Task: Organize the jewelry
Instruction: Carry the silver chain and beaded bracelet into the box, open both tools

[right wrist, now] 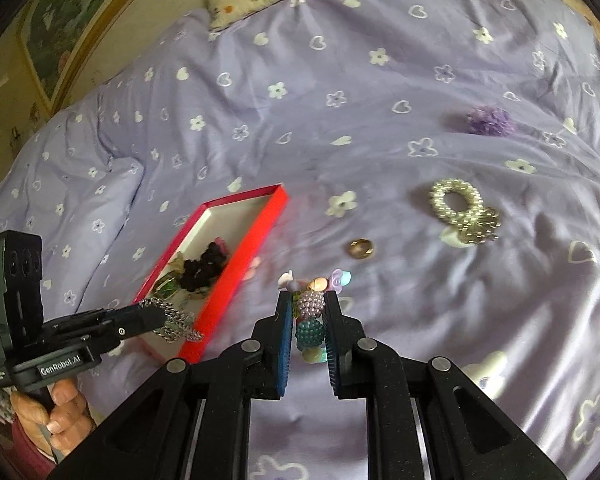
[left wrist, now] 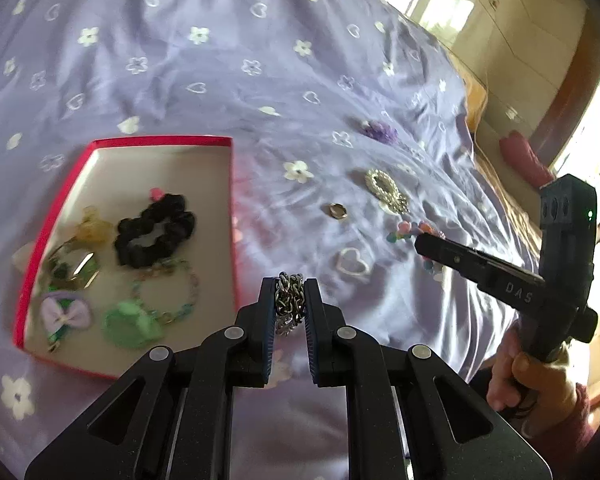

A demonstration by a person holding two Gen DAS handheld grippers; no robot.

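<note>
Holding a silver chain bracelet point(left wrist: 289, 300) pinched between its fingers, the left gripper point(left wrist: 290, 304) hovers just beside the red box point(left wrist: 162, 141) on a lilac duvet point(left wrist: 204, 68). The right gripper point(right wrist: 309, 322) clamps a pastel beaded bracelet point(right wrist: 312, 312). A gold ring point(right wrist: 361, 248) and pearl hair tie point(right wrist: 458, 206), possibly with a charm, lie loose nearby. Carrying the chain well over the box rim before releasing should keep it from snagging the wall.
</note>
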